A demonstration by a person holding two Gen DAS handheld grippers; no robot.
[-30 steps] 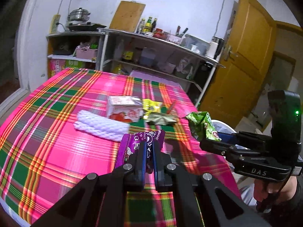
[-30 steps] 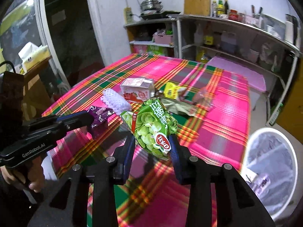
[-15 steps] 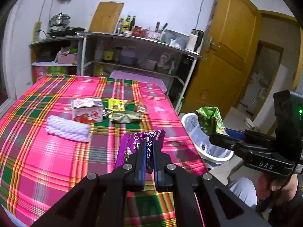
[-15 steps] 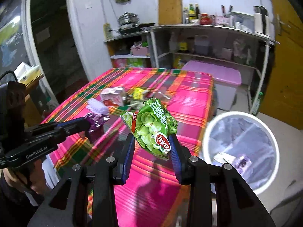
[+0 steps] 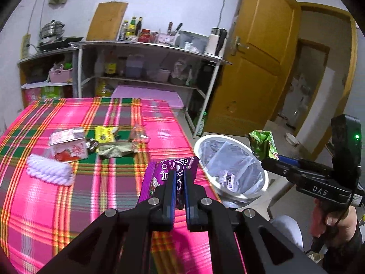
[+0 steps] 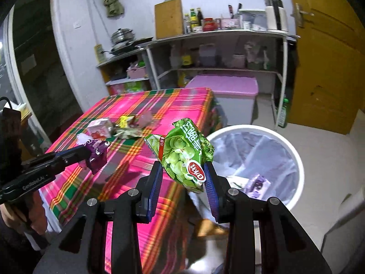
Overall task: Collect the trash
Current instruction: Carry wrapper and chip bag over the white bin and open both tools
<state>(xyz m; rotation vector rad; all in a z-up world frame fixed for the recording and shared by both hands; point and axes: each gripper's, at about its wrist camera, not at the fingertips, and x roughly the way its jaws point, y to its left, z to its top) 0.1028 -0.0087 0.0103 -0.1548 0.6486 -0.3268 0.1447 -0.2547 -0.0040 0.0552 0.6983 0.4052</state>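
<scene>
Beside the lined bin [image 6: 294, 159], our right gripper [image 6: 183, 178] clamps a green snack bag [image 6: 182, 153]; our left gripper [image 5: 179, 182] pinches a purple wrapper [image 5: 180, 166], seemingly above the surface [image 5: 45, 205] edge.

Plaid table [image 5: 109, 201] — carton [image 5: 68, 146], wrappers [image 5: 109, 141], white roll [image 5: 49, 171].

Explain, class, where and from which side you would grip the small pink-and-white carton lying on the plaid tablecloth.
Grip the pink-and-white carton across its two long flat sides, coming from above. It lies on its side on the tablecloth, the white foam net close beside it and wrappers at one end, so a level approach looks crowded.
</scene>
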